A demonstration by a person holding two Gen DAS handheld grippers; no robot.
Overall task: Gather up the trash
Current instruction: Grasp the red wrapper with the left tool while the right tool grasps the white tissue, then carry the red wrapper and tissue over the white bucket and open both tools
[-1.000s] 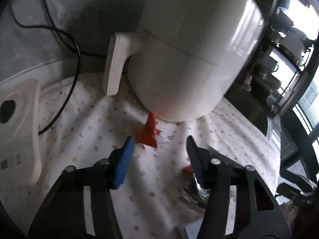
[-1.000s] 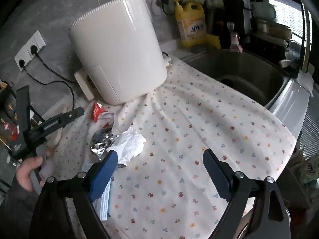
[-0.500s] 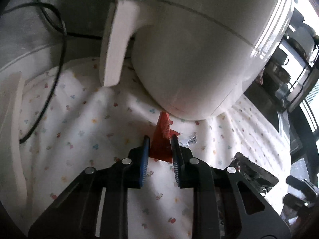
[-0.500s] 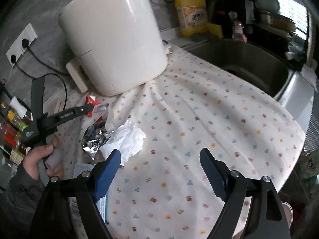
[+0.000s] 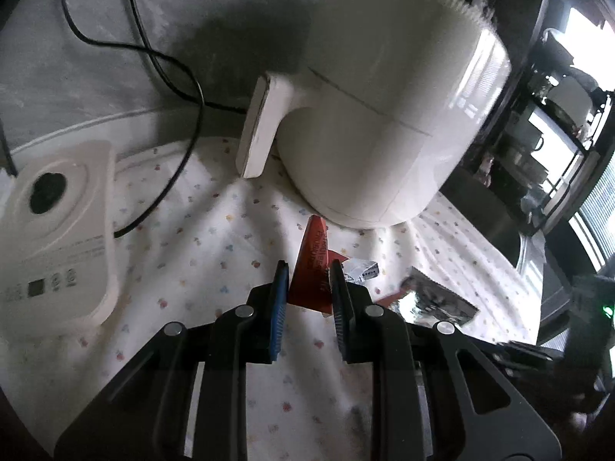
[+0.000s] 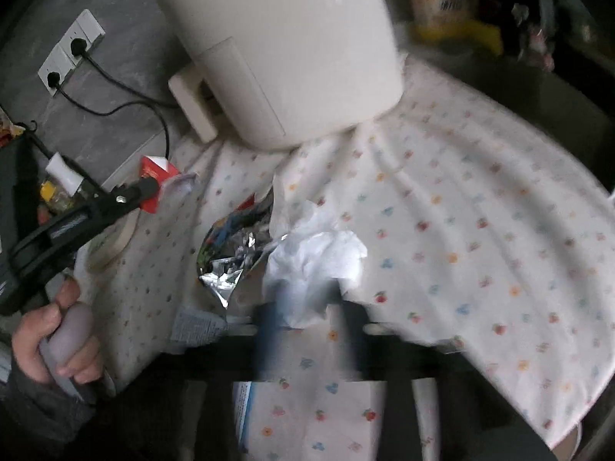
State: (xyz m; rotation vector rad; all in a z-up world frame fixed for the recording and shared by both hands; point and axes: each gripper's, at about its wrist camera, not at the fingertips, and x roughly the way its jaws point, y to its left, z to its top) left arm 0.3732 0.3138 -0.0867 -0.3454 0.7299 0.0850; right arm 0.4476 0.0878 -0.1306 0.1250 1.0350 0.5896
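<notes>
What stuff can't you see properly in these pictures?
- Right tool: motion-blurred in its own view, so whether it grips the white tissue cannot be told.
- Red wrapper: lower part hidden between the left tool fingers; its print is too small to read.
- Yellow bottle: blurred, top cut off by the right view's edge.
- Foil wrapper: partly under the tissue.

Left gripper (image 5: 306, 269): black frame of angular struts, four round silver screw heads, blue ribbed pads on the inner finger faces. In the right wrist view, at left of frame, it bears a white printed label on its black arm. Left hand (image 6: 54, 340): bare skin, dark grey sleeve, around a pale grey grip. Right gripper (image 6: 307, 299): black and blue, motion-blurred.
</notes>
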